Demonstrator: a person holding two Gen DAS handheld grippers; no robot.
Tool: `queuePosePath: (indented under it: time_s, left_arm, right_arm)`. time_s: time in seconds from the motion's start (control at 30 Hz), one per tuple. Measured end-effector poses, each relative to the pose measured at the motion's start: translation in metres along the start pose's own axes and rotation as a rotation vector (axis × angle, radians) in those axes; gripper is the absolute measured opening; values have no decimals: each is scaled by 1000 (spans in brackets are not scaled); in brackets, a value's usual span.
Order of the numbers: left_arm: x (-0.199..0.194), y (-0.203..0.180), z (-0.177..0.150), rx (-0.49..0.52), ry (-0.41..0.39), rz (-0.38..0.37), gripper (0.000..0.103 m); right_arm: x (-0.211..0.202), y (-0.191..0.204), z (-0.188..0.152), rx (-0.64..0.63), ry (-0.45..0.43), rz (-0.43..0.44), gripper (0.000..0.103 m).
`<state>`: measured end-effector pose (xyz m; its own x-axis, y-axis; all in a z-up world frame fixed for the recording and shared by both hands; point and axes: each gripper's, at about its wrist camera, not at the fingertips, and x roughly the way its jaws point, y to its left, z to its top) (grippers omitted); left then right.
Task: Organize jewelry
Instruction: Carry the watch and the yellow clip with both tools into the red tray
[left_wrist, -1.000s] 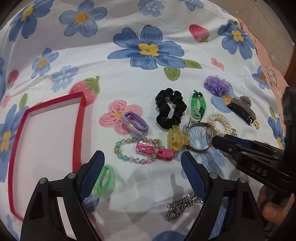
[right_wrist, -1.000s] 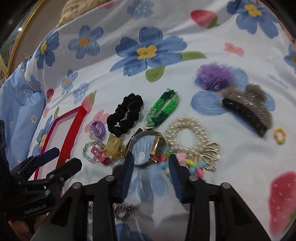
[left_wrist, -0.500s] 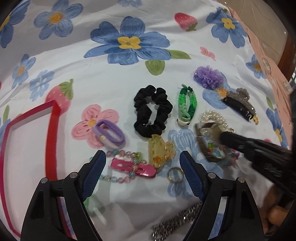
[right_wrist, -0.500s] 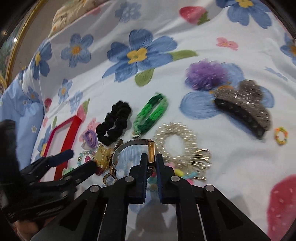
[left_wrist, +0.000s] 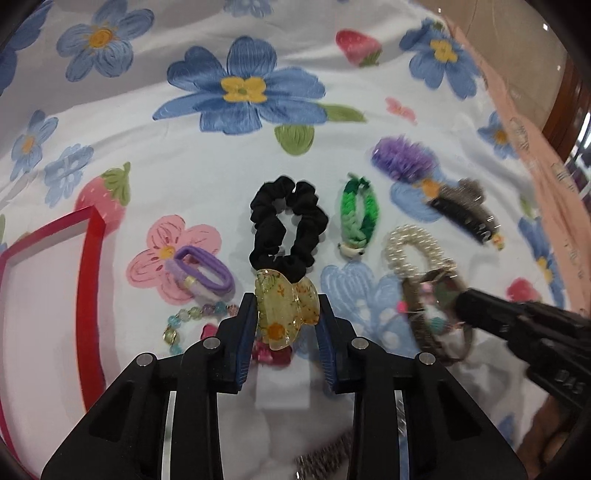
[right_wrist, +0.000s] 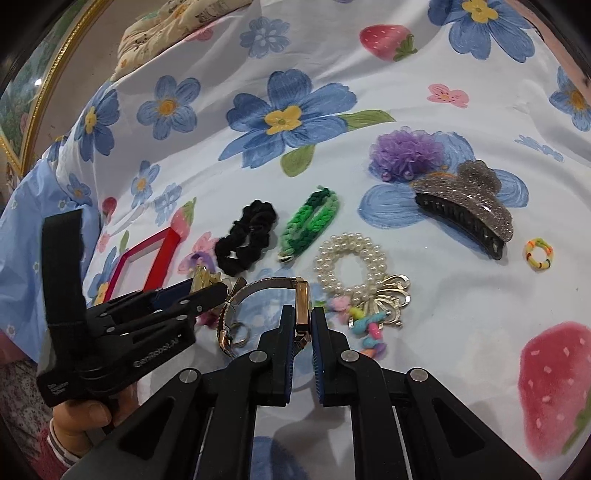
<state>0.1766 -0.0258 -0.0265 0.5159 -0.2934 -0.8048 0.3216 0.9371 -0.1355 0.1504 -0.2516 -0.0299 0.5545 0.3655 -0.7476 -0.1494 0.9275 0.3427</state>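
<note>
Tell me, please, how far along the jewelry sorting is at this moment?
Early stage: no item shows in the visible part of the red tray. In hand: the left gripper, whose jaws have just been closing, clamps the yellow claw clip; the right gripper is shut on the watch. Left on the cloth: black scrunchie, green braid, pearl bracelet, glitter claw clip and more.

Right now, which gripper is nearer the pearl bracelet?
Right. The right gripper, shut on the watch, sits just beside the pearl bracelet; the left gripper grips the yellow claw clip farther off.
</note>
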Motion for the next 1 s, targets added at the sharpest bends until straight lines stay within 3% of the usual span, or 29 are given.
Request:
queuePosePath:
  time_s: [0.17,0.37,0.8,1.0]
  left_arm:
    - [-37,9,-12,-25,-52,-39,29]
    - [-72,29,-30,-70,-89,-26,29]
    - [-110,117,-67,-205,-104,102,29]
    - [-114,159,-69,-258,-105,153,29]
  right_arm:
    - [-4,16,-5,-29,-2,19,8]
    - [-6,37,-8,-57,3,50,8]
    - [18,113,-13,-174,44,134,8]
    - [36,158,-6,-240,63,176,8]
